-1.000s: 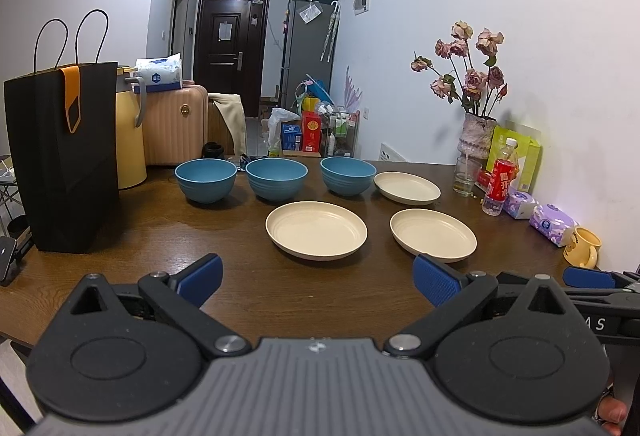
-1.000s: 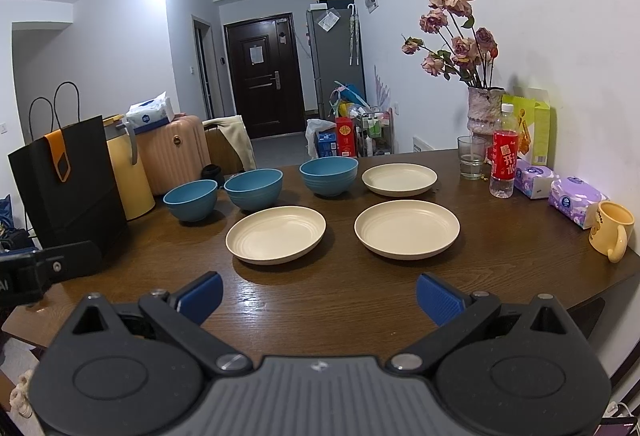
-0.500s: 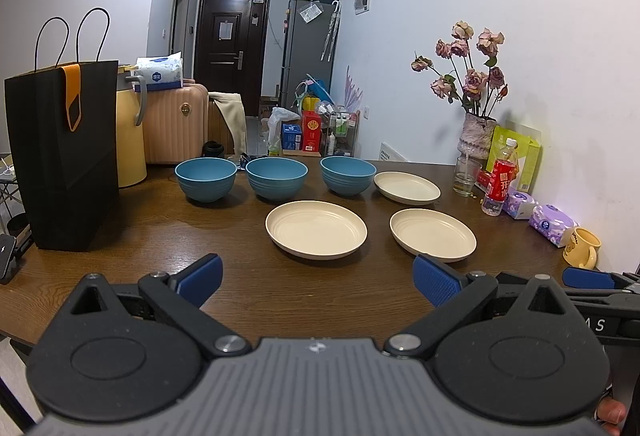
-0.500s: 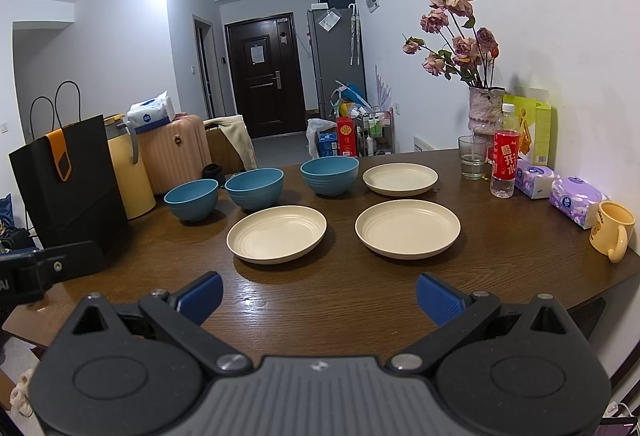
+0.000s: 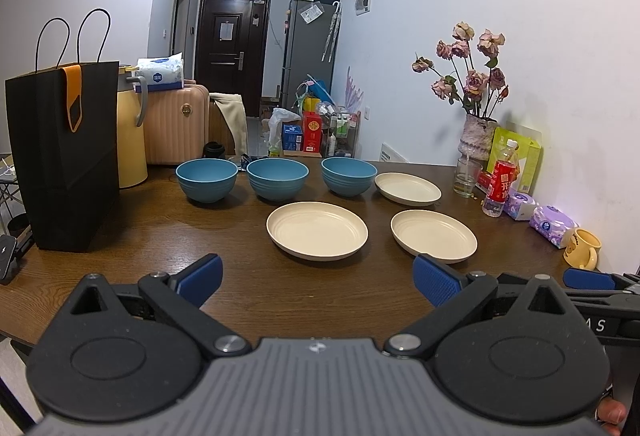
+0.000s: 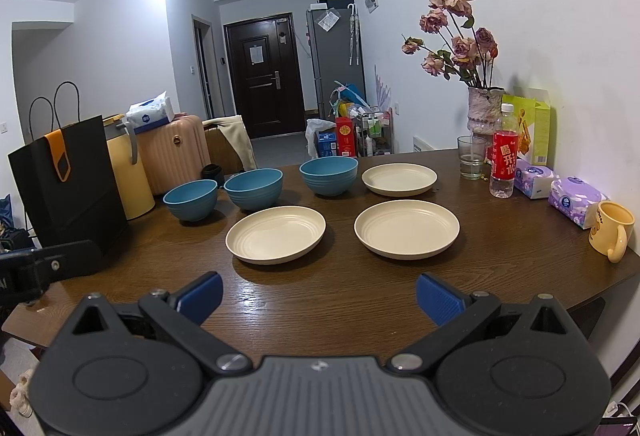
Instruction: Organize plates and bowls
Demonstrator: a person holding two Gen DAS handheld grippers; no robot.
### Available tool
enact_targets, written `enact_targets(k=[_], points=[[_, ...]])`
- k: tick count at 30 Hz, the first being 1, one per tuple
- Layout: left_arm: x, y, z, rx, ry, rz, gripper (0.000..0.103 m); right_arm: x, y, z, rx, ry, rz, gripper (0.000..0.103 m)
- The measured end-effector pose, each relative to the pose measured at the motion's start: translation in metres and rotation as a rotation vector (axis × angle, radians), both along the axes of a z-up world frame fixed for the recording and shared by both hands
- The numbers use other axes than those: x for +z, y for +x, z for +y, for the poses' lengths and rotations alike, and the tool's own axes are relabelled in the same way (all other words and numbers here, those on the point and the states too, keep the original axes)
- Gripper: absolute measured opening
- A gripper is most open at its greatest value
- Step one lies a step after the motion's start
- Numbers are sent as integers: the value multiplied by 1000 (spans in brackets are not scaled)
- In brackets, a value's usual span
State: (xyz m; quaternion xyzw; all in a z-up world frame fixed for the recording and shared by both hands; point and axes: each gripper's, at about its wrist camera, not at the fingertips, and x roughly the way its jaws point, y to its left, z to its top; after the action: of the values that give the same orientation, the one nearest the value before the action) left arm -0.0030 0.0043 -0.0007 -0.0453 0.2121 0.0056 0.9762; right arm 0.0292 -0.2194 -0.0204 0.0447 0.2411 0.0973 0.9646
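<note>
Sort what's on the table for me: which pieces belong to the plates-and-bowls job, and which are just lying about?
Job: three blue bowls; three cream plates.

Lying about: black bag, vase, glass, red bottle, tissue packs, yellow mug.

bare table (image 6: pixel 320 300) ahead, black bag (image 5: pixel 64 155) flanking left

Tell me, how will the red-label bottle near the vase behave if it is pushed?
The bottle is tall and narrow, so it probably tips easily. It looks like thin clear plastic, likely light. On its side, its round body might roll.
</note>
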Motion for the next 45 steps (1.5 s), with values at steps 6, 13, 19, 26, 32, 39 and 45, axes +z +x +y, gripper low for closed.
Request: enact_targets(k=[6,13,19,26,32,39,45], points=[[0,0,1,-2,-2,3,103,-4,-1,-1,1,1,4,103],[-3,1,-1,-4,-4,12,103,-6,-1,-2,-1,2,11,103],[-6,8,-3,-4,-8,24,103,-5,5,-3,0,4,21,103],[-7,13,-2,-6,-12,31,103,-7,11,-3,6,8,35,103],[-7,27,1,-17,-12,43,103,-9,21,0,4,7,48,103],[-6,44,10,-22,-19,59,103,-10,38,5,9,19,71,103],[-5,67,19,-21,-30,66,103,-12,57,15,22,17,95,103]])
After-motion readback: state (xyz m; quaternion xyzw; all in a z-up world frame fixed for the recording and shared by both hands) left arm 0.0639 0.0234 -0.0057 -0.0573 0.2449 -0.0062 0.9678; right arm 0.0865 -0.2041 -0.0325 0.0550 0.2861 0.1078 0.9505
